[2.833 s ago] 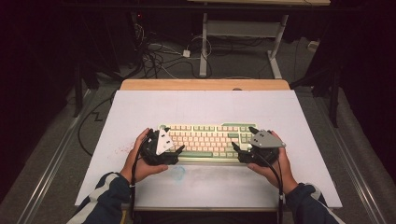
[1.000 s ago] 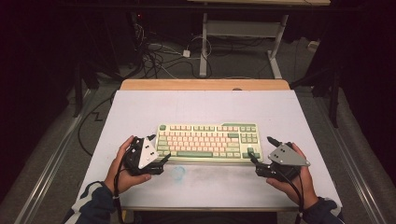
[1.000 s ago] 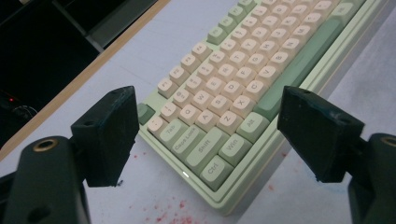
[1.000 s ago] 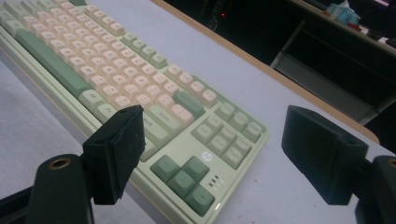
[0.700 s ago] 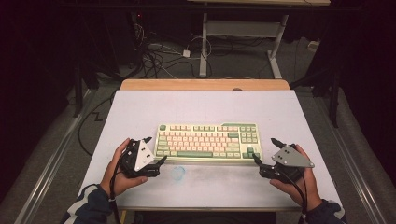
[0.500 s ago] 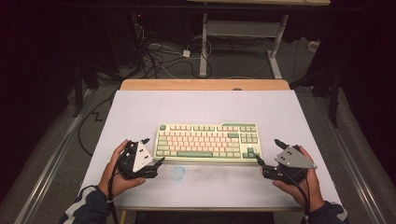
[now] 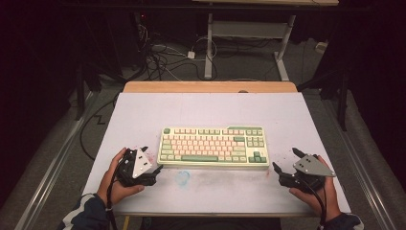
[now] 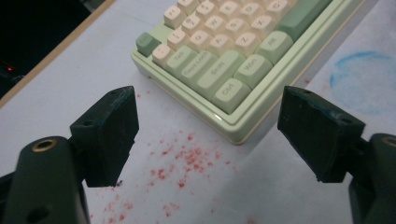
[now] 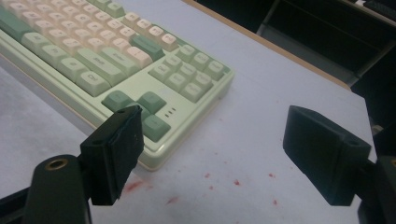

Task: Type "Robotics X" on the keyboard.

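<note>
The jaws of both grippers stand wide apart and hold nothing. In the left gripper view the two black jaws frame the near left corner of the keyboard, where the Ctrl, Shift and Tab keys show; that corner lies between the jaws but a little ahead of them, not touched. Red specks dot the white sheet just in front of this corner, and a faint blue ring marks the sheet off to the right. In the right gripper view the jaws open toward the keyboard's near right corner, with the green arrow keys just behind the left-hand jaw; the other jaw hangs over bare sheet, and a few more red spots lie between them. From the high view the left gripper sits in the person's left hand just off the keyboard's left end, and the right gripper sits in the right hand just beyond its right end. The keyboard lies flat at the middle of the desk, square to its edges, with the wooden back edge beyond it.
</note>
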A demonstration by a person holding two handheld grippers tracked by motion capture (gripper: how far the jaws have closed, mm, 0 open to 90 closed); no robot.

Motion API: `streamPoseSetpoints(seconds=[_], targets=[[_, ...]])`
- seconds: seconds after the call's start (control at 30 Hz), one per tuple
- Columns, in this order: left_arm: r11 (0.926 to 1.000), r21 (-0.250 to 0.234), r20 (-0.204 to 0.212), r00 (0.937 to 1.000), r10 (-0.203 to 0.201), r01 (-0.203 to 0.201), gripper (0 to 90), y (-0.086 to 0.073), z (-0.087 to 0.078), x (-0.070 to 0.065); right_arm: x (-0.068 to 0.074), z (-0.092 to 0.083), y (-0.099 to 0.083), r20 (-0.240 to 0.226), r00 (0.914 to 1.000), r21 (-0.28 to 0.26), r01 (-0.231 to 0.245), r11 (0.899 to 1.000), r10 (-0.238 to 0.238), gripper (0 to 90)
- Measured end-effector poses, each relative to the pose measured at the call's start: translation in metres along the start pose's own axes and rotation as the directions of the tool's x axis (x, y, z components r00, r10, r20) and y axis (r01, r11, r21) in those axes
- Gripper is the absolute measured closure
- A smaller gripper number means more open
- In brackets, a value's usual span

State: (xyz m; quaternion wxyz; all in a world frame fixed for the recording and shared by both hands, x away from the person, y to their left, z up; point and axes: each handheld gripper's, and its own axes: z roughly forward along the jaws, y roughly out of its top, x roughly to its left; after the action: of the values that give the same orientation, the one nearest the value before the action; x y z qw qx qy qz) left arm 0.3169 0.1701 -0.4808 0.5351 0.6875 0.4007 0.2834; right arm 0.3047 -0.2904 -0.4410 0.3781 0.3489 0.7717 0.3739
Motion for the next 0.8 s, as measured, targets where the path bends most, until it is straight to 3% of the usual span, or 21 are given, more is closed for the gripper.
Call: streamPoseSetpoints(seconds=[0.2,0.47,0.8], targets=[[0.9999,0.013,-0.005,1.0000,-0.001,0.001,16.3,-0.0038,-0.0002,-0.0025,-0.0021,-0.0018,-0.0097,0.002,0.9999,0.013,-0.013,1.000,0.013,21.1],[0.9999,0.006,-0.002,0.9999,-0.011,0.011,16.3,-0.0036,-0.0025,-0.0028,0.0061,-0.0030,-0.0066,-0.006,0.9999,0.010,0.014,1.000,-0.014,20.3],[0.9998,0.010,-0.002,0.9999,-0.015,0.015,16.3,-0.0032,0.0008,-0.0024,0.0064,-0.0024,-0.0058,-0.008,1.0000,0.018,0.003,1.000,-0.002,17.6]])
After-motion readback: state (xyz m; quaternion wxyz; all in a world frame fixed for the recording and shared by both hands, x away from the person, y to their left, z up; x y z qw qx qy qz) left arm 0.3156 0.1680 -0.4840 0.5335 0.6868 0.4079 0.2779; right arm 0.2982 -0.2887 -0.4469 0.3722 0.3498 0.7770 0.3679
